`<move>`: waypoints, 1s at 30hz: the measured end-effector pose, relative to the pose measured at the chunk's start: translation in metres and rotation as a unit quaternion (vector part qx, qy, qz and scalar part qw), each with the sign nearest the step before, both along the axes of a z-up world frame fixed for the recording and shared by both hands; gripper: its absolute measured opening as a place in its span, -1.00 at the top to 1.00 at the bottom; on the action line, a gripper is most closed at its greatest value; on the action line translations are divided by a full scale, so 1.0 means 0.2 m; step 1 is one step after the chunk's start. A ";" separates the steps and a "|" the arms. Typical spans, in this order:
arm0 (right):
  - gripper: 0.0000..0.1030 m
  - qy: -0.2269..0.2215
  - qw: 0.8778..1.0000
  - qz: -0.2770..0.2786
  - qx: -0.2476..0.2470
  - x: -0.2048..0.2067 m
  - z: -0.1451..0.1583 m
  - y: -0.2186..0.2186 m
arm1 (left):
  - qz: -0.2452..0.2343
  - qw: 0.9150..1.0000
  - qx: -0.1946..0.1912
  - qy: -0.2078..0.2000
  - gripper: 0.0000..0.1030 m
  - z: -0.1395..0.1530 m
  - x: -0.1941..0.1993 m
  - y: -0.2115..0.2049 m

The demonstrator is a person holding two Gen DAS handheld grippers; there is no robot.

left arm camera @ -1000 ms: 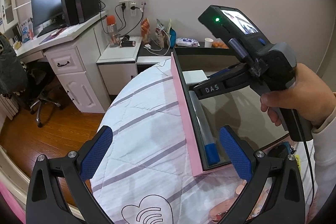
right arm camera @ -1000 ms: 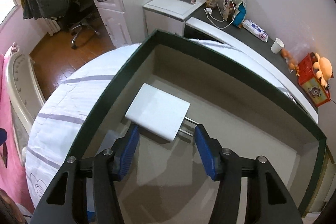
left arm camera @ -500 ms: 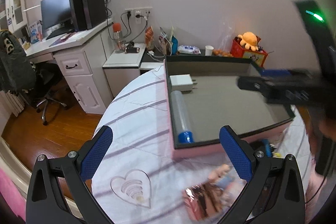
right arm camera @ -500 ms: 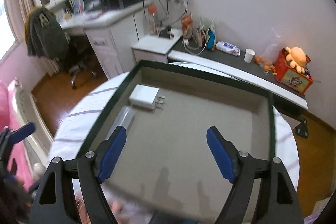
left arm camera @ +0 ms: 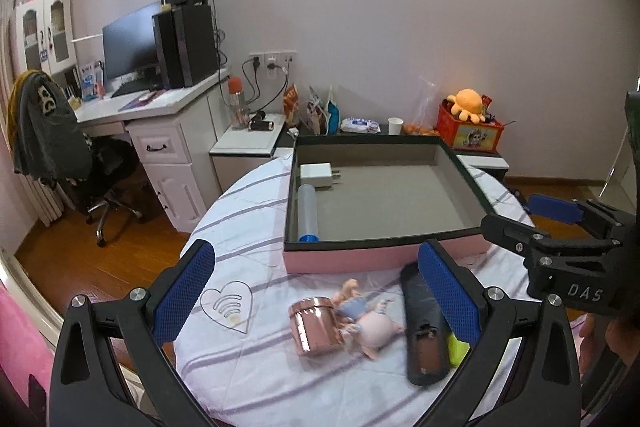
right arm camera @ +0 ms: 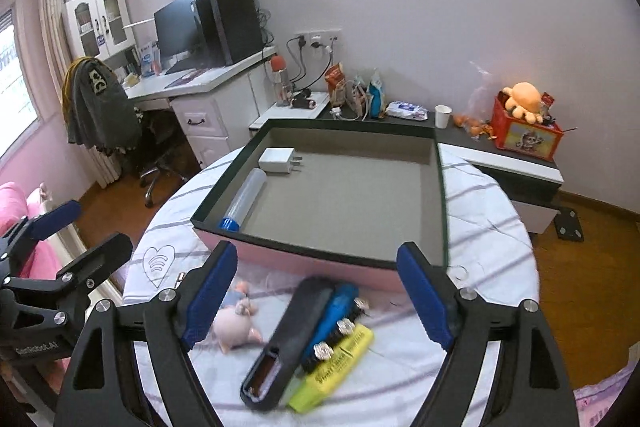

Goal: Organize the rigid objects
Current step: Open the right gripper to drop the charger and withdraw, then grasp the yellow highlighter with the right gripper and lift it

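Observation:
A pink box (left arm camera: 384, 261) (right arm camera: 296, 259) with a grey inside stands on the round table. In it lie a white charger (left arm camera: 317, 175) (right arm camera: 278, 159) and a clear tube with a blue cap (left arm camera: 307, 213) (right arm camera: 242, 201). In front of the box lie a rose-gold cup (left arm camera: 314, 325), a pig figurine (left arm camera: 370, 323) (right arm camera: 236, 321), a black remote (left arm camera: 422, 327) (right arm camera: 286, 339), a blue tool (right arm camera: 332, 323) and a yellow highlighter (right arm camera: 334, 371). My left gripper (left arm camera: 316, 291) is open and empty above the cup and pig. My right gripper (right arm camera: 318, 297) is open and empty above the remote.
The table has a white striped cloth (left arm camera: 248, 227) with a heart mark (left arm camera: 228, 301). Behind it are a white desk (left arm camera: 160, 131) with a monitor, an office chair (left arm camera: 96, 171), a low cabinet with snacks, and a red box with an orange toy (left arm camera: 468, 127).
Both grippers have pulled back from the box toward the table's near edge. The right gripper, which was over the charger, now hangs over the loose objects. The charger stays in the box.

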State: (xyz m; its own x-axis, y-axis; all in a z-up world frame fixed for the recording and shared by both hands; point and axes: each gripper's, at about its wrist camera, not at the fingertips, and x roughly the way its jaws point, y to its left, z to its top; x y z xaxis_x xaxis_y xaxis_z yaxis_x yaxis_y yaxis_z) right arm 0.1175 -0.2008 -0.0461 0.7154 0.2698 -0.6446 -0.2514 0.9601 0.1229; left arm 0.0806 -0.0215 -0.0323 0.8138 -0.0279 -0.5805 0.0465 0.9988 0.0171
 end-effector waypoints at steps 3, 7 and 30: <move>-0.62 -0.011 1.000 -0.006 0.001 -0.08 0.02 -0.04 | -0.004 1.000 0.009 -0.009 -0.99 0.04 -0.05 -0.05; -0.62 -0.019 1.000 -0.010 0.008 -0.18 0.04 -0.11 | -0.014 0.999 0.021 -0.020 -0.99 0.07 -0.12 -0.12; -0.62 0.011 0.999 -0.033 0.031 -0.30 -0.11 -0.22 | 0.007 0.999 0.051 0.008 -0.99 -0.01 -0.18 -0.05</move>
